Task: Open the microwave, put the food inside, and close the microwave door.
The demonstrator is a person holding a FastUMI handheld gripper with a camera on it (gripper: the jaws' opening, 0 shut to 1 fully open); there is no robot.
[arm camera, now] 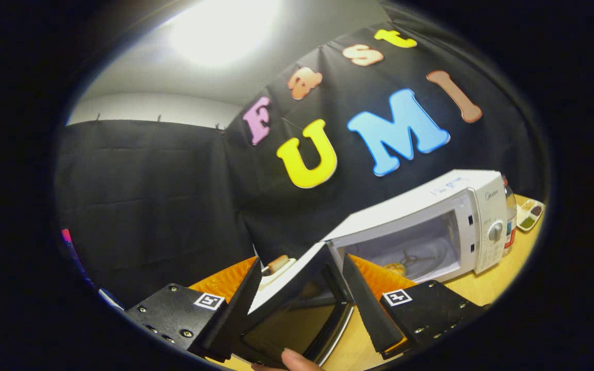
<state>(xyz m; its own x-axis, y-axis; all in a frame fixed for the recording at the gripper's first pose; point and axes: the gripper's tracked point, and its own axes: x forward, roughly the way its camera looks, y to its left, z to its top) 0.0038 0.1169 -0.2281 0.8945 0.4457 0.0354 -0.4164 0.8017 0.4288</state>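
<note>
Gripper view, door-closing stage. The gripper stands with its two fingers spread wide and pressing on nothing; the open microwave door swings out toward the camera and lies in the gap between them, its free edge nearest the lens, where a person's fingertip touches its lower rim. Whether either finger actually contacts the door panel cannot be told. The microwave sits beyond and to the right of the fingers on the wooden table, its cavity open, with a piece of food resting on the floor inside — so the loading step appears complete. A second food item on a plate lies just beyond the left finger, past the door's upper edge.

The governing relation is this: the door's hinge line runs along the cavity's left side, and the panel extends from there toward the gripper — the closing move therefore likely calls for a push away and rightward, sweeping the panel back onto the cavity. A bottle and a small dish stand to the right of the oven, well clear of that arc.
</note>
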